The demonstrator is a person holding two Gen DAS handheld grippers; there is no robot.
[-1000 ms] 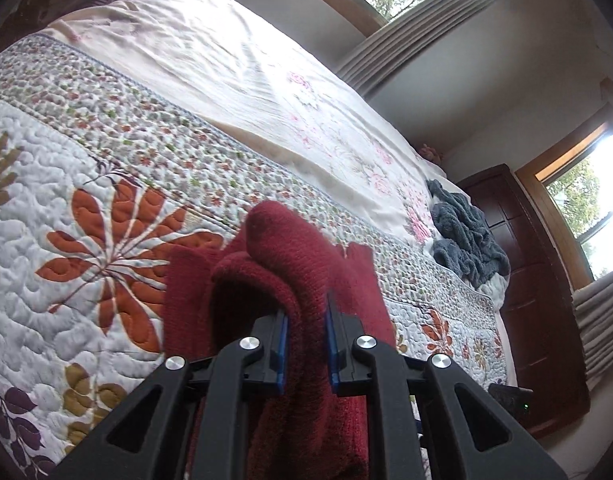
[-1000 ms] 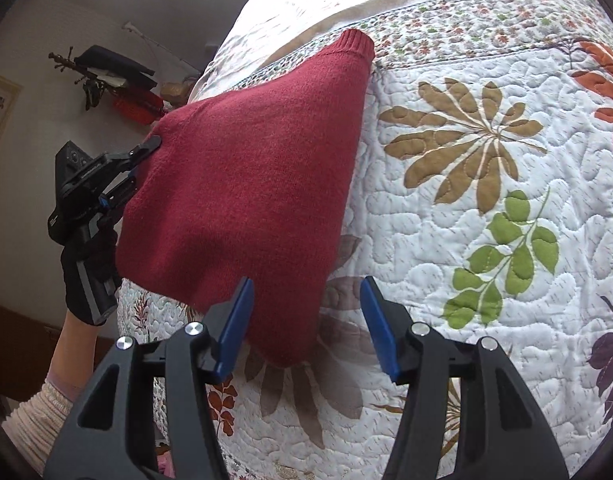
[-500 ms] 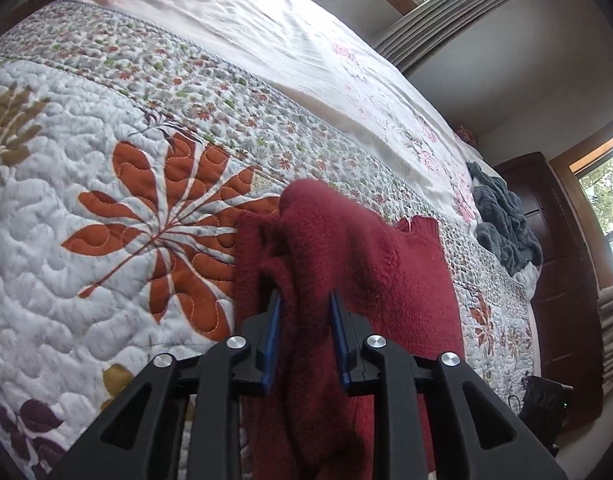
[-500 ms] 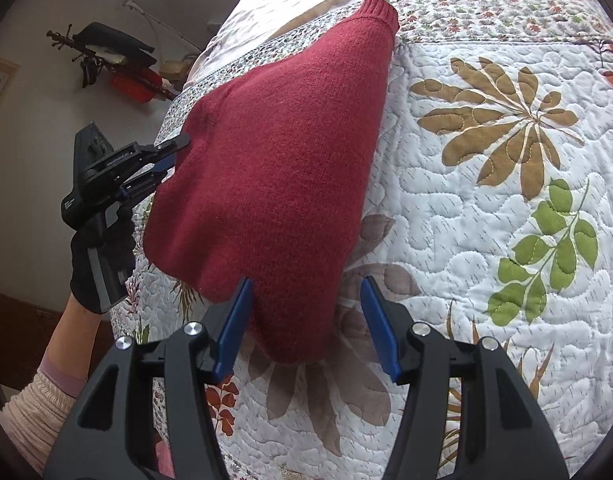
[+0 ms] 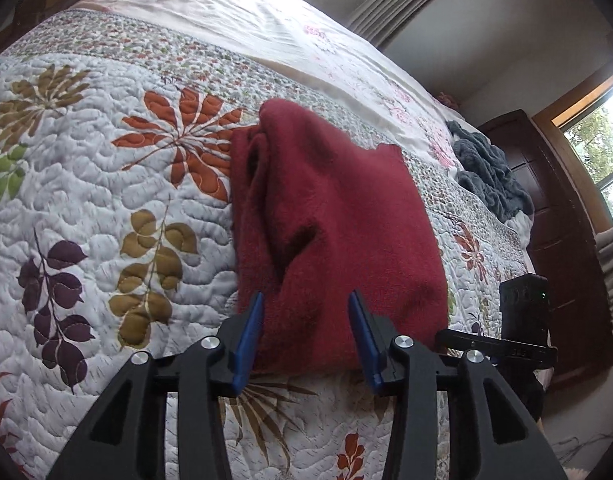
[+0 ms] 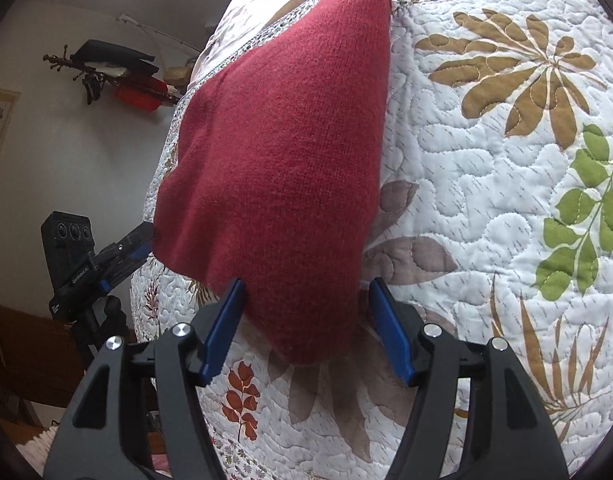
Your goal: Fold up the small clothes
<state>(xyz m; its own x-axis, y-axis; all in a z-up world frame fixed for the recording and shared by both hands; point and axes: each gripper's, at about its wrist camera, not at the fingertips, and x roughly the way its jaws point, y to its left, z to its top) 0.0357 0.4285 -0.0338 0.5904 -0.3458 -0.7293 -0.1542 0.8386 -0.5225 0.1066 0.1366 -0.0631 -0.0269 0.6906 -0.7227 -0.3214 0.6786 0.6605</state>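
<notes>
Lying on the flowery quilt [image 5: 106, 200], the red sweater [image 5: 326, 216] is folded into a thick, soft pile near the edge of the bed. The left gripper [image 5: 304, 334] has its blue jaws spread wide around the near end of the sweater, holding nothing. The right gripper [image 6: 306, 326] is wide apart too, with the sweater's near corner sitting between its jaws but not pinched. Both look let go so the fold can rest flat. A gray blanket [image 5: 486, 172] sits far away on the bed.
</notes>
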